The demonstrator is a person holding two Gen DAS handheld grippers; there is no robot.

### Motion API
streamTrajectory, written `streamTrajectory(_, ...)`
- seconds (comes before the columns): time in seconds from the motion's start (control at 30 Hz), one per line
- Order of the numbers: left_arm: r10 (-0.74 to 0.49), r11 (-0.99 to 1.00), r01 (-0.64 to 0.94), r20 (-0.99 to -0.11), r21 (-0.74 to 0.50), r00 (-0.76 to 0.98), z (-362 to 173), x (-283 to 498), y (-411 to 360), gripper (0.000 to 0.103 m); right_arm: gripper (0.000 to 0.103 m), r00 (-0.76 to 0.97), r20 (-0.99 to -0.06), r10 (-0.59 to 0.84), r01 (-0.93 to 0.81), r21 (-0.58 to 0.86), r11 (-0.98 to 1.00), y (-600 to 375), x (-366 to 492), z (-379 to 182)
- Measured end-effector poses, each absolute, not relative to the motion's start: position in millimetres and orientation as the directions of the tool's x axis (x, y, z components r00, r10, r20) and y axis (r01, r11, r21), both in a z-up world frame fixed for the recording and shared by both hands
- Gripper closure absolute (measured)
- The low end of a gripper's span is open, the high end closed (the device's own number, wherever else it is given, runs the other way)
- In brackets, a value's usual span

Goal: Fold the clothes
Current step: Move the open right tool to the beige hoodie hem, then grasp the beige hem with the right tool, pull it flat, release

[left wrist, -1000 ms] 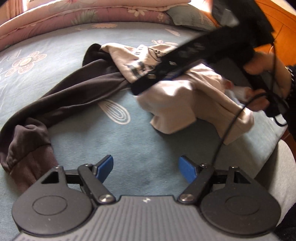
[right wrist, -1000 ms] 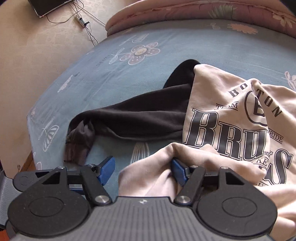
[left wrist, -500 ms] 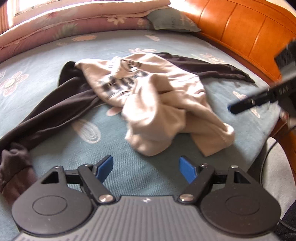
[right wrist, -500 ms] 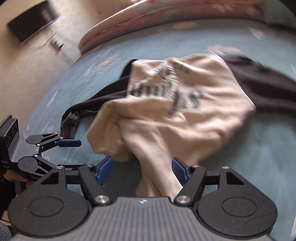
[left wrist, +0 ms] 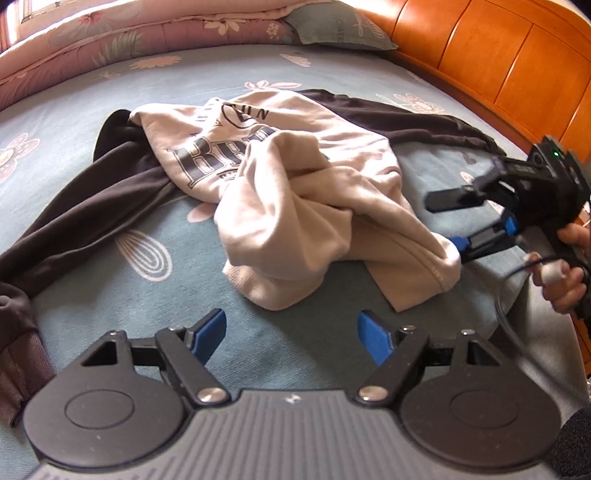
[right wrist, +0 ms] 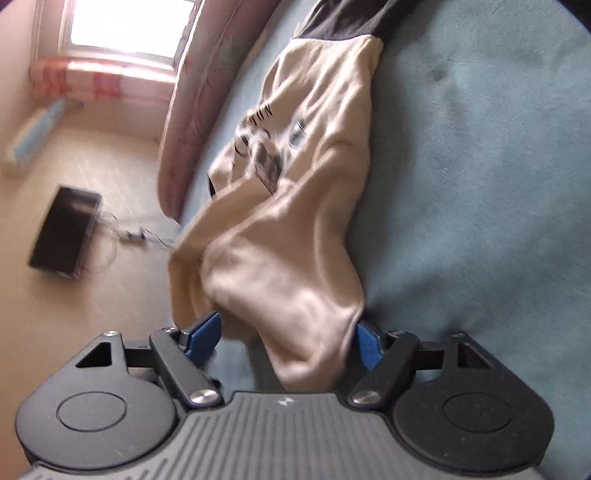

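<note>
On the bed [left wrist: 92, 85], a blue sheet printed with pale flowers carries a crumpled cream sweatshirt [left wrist: 295, 192] lying over a long dark garment [left wrist: 92, 206] that stretches left toward the near edge and right toward the orange wooden headboard [left wrist: 498, 62]. A pink floral quilt [left wrist: 147, 33] and a grey-green pillow [left wrist: 332, 33] line the far side. Bare sheet lies open between the left gripper [left wrist: 291, 332] and the sweatshirt; its fingers stand wide apart and hold nothing. At the bed's right edge a hand [left wrist: 565, 273] holds the right gripper [left wrist: 448, 225], its fingers spread wide, with the sweatshirt's hem reaching between them in the right wrist view; whether cloth touches both pads cannot be told. That view is tilted and blurred: beyond the bed's edge lie a pale floor [right wrist: 92, 184], a black box [right wrist: 64, 232] with cables, and a bright window [right wrist: 125, 26]. The sweatshirt's lettering is partly folded under and unreadable in full. The dark garment's ribbed cuff [left wrist: 18, 369] is cut off at the left frame edge.
</note>
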State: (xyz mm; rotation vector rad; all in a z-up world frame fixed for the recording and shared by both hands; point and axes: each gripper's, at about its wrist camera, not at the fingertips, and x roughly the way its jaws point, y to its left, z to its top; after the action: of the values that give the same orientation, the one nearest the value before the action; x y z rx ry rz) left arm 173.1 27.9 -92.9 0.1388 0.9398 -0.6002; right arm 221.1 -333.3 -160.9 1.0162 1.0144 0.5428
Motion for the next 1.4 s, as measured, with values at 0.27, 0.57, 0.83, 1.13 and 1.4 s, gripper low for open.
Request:
streamTrajectory(0.27, -0.432, 0.827, 0.541, -0.790, -0.154, 0.436, -95, 171, 35, 0.025, 0.035, 0.425, -0.442, 0.790, 0.058, 0.884, 0.463, -310, 198, -165)
streamTrajectory(0.57, -0.449, 0.809, 0.569, -0.778, -0.146, 0.439, -88, 166, 37, 0.025, 0.099, 0.467, -0.432, 0.772, 0.153, 0.899, 0.411, -318, 195, -193)
streamTrajectory(0.83, -0.443, 0.780, 0.618, -0.781, -0.094, 0.440, -83, 160, 23, 0.025, 0.094, 0.449, -0.562, 0.695, 0.091, 0.803, 0.590, -296, 185, -152)
streamTrajectory(1.13, -0.441, 0.772, 0.629, -0.787, -0.086, 0.433, -82, 152, 20, 0.025, 0.094, 0.465, -0.615, 0.637, 0.011, 0.723, 0.690, -325, 155, -84)
streamTrajectory(1.4, -0.440, 0.762, 0.643, -0.790, -0.079, 0.426, -82, 146, 17, 0.025, 0.094, 0.508, -0.699, 0.504, 0.038, 0.603, 0.797, -410, 144, -37)
